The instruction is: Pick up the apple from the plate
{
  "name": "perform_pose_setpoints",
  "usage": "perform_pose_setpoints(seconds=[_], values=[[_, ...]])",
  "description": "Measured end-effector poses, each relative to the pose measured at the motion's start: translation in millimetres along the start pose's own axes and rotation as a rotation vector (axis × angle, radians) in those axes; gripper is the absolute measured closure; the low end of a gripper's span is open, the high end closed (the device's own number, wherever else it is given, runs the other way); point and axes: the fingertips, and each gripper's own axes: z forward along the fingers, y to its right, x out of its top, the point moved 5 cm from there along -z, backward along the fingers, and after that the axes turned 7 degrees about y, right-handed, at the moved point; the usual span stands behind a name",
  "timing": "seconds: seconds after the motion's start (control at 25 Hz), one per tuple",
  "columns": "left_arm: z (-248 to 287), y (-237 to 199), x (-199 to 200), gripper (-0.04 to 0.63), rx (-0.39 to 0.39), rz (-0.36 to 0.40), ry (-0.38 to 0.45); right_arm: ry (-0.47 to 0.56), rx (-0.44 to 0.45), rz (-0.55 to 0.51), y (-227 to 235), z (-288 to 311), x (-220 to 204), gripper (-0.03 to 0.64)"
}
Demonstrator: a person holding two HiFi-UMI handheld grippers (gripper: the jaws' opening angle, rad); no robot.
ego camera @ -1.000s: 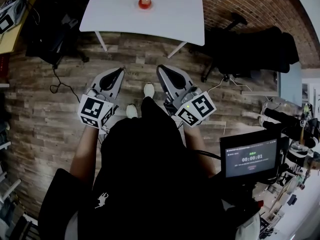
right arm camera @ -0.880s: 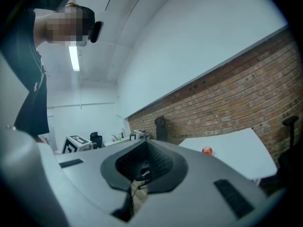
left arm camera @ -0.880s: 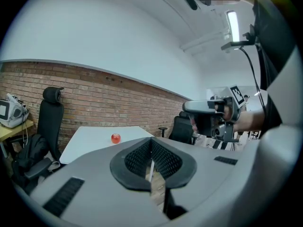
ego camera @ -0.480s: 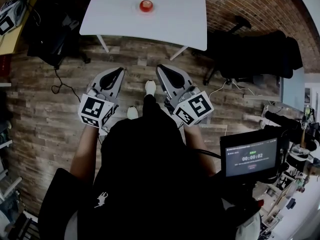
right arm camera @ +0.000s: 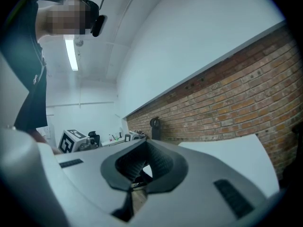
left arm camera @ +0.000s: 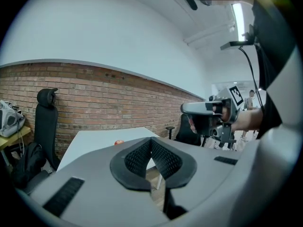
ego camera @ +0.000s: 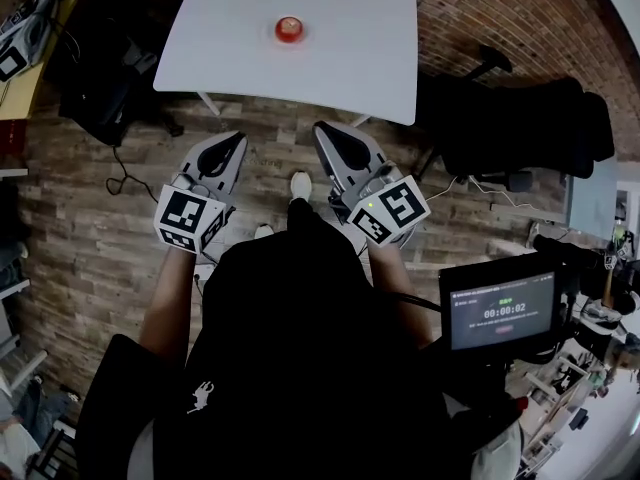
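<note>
Over the last second the white worktop (ego camera: 340, 58) had drawn nearer in the head view. More of its top showed than before, and its near edge sat lower in the picture. So the person had been stepping toward it, with both grippers carried out in front.

The apple (ego camera: 289, 29) had not shifted on the worktop and lay toward its far side, near the middle. Whether a plate lay under it was too small to tell. In the left gripper view it showed only as a small red spot on the worktop beyond the fingers.

The left gripper (ego camera: 232, 144) had its fingers (left arm camera: 164, 160) clenched with nothing between them. The right gripper (ego camera: 330, 136) looked the same, its fingers (right arm camera: 161, 163) pressed together and empty. Both hung over the wooden floor (ego camera: 80, 238), well apart from the apple.

By my reading this was only the approach. The fruit was not yet within reach, and one gripper's fingers would have to be released before they could close round it.
</note>
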Motion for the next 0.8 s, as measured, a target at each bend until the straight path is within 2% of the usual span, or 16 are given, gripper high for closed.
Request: perform_pose_setpoints(seconds=[0.28, 0.8], values=[[44.9, -11.9, 16.4, 0.589, 0.002, 0.01, 0.001, 0.002, 0.017, 0.0, 42.2, 21.0, 9.5, 0.614], [108.2, -19.8, 18.4, 0.589, 0.007, -0.005, -0.016, -0.009, 0.033, 0.002, 105.4, 35.3, 19.8, 0.614]])
